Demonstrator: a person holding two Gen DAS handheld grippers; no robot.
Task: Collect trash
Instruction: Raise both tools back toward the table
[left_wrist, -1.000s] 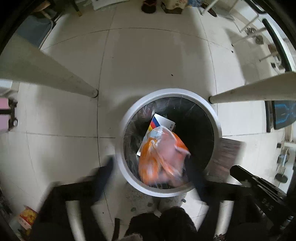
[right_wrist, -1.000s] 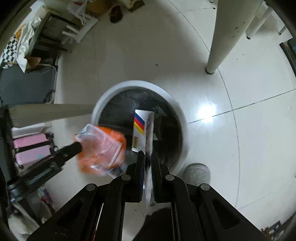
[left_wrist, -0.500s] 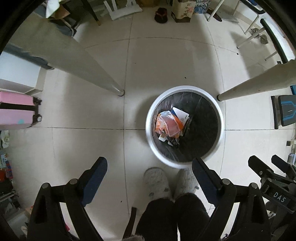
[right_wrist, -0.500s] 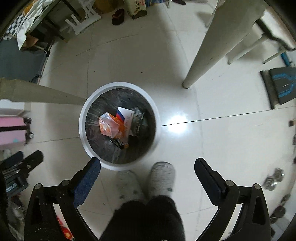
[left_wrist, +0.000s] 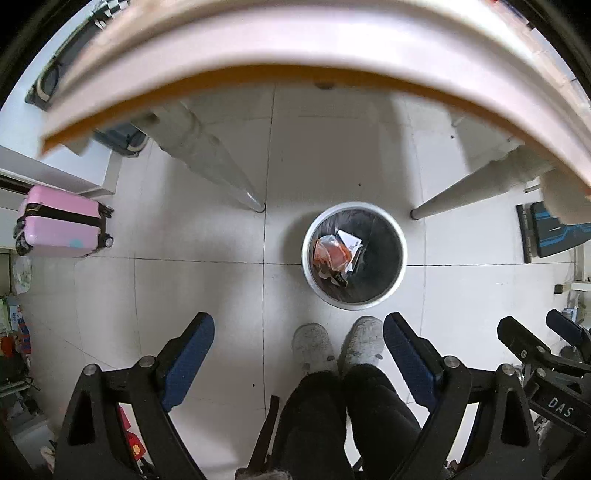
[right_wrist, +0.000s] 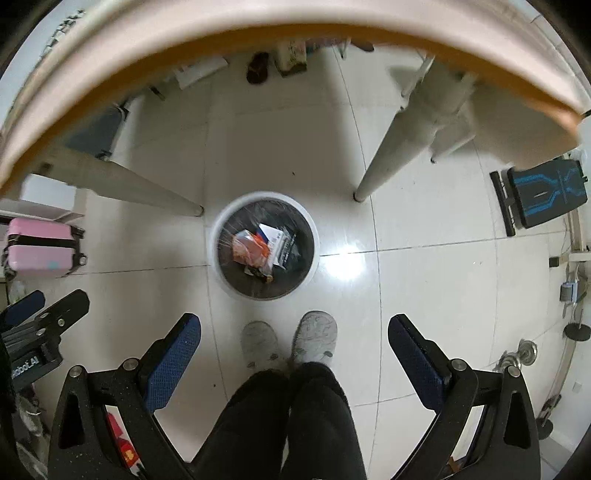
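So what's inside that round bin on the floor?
The bin holds an orange plastic wrapper and a white card box on a dark liner, with a small scrap below them. Anything under them is hidden.

You look down on a glossy white tiled floor (right_wrist: 424, 295). A pale table (left_wrist: 295, 48) edge arcs across the top; a pink suitcase (left_wrist: 59, 227) stands at left.

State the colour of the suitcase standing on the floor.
Pink with a dark band; the suitcase shows best in the left wrist view.
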